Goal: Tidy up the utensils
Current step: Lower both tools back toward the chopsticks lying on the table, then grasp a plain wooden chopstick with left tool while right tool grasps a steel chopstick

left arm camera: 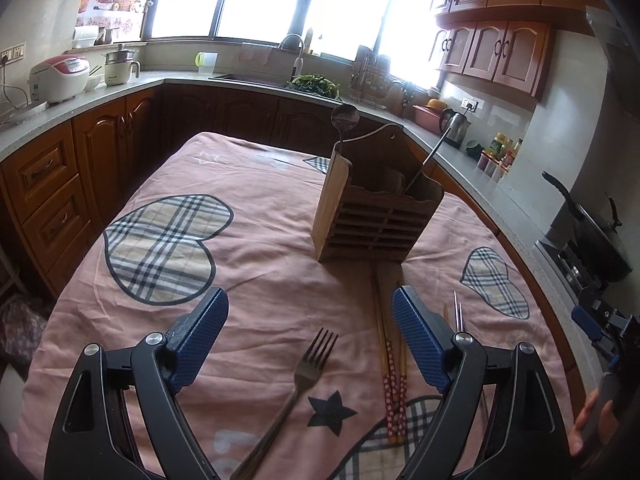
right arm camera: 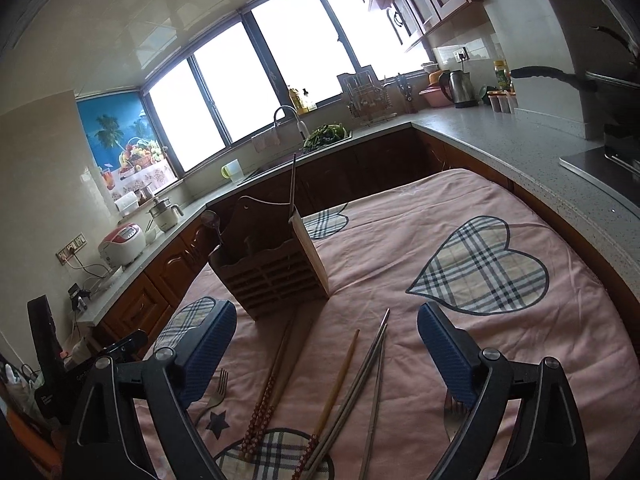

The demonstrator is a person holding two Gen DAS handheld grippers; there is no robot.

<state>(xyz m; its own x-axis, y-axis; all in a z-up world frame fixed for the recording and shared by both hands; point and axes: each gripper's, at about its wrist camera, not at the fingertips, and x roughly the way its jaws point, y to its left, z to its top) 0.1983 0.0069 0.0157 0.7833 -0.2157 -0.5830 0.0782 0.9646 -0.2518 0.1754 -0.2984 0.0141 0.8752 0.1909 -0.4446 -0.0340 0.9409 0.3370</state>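
A wooden utensil holder [left arm camera: 374, 216] stands on the pink-clothed table, with a spoon [left arm camera: 345, 120] and a long metal handle [left arm camera: 430, 156] in it; it also shows in the right wrist view [right arm camera: 272, 268]. My left gripper [left arm camera: 310, 300] is open and empty above a fork [left arm camera: 304, 376]. Red-ended wooden chopsticks [left arm camera: 394, 380] lie right of the fork. My right gripper [right arm camera: 326, 316] is open and empty above the chopsticks [right arm camera: 268, 392], one bamboo chopstick [right arm camera: 338, 380] and metal chopsticks [right arm camera: 368, 368]. A second fork [right arm camera: 454, 412] lies partly under the right finger.
The table [left arm camera: 248, 200] has a pink cloth with plaid hearts. Kitchen counters [right arm camera: 520, 136] wrap around behind, with a sink, a kettle [right arm camera: 460, 88] and a rice cooker [left arm camera: 60, 76]. A stove with a pan [left arm camera: 596, 236] is on the right.
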